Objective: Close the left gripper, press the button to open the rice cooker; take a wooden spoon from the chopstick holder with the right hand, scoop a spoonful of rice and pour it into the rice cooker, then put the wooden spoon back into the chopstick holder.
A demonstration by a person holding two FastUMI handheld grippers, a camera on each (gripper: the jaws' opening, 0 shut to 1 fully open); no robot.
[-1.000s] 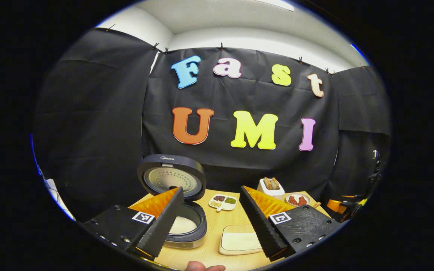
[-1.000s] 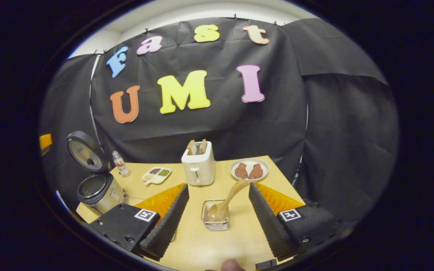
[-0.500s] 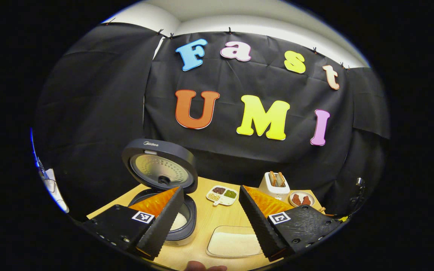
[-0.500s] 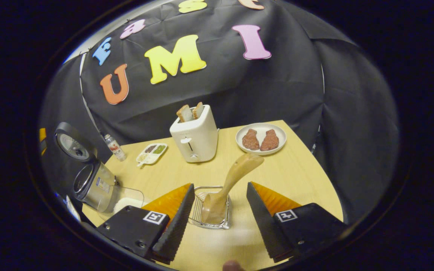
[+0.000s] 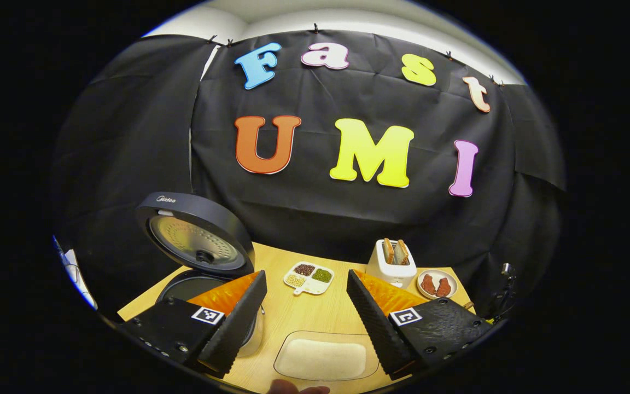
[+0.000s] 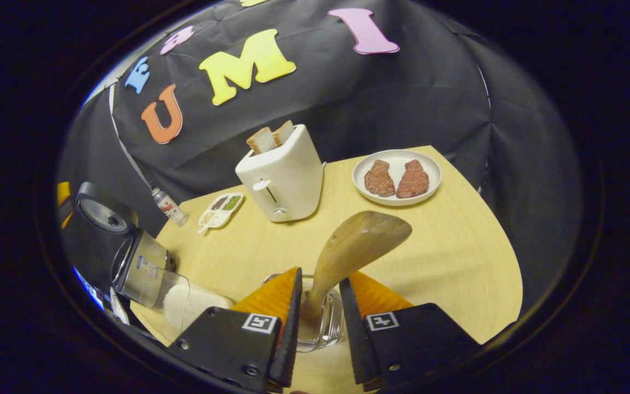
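— What is seen of the right gripper [image 6: 318, 317]?

— It is lowered over the chopstick holder [image 6: 323, 323], a wire basket on the table [image 6: 457, 257]. Its fingers are drawn narrow on either side of the wooden spoon [image 6: 348, 254], whose handle passes between them and whose broad end stands tilted above them. Whether both fingers are pressed on the handle cannot be told (a thin gap seems to be left on each side).

— And the left gripper [image 5: 307, 317]?

— Its fingers are spread wide, and nothing is held between them. A clear container of rice [image 5: 323, 358] is seen on the table between and just below the fingertips.

— Where is the rice cooker [image 5: 197, 262] found?

— At the table's left end, in the left gripper view, with its lid raised upright; the pot is partly hidden behind the left finger [image 5: 235, 323]. In the right gripper view the cooker is seen far to the left, with the rice container just beside it.

— What else is set on the table?

— A white toaster [image 6: 285, 175] with two slices of bread standing in it, a plate [image 6: 397, 178] bearing two brown pieces of meat, a small divided dish [image 6: 221, 209] of grains and beans, and a little bottle [image 6: 170, 207] by the booth wall.
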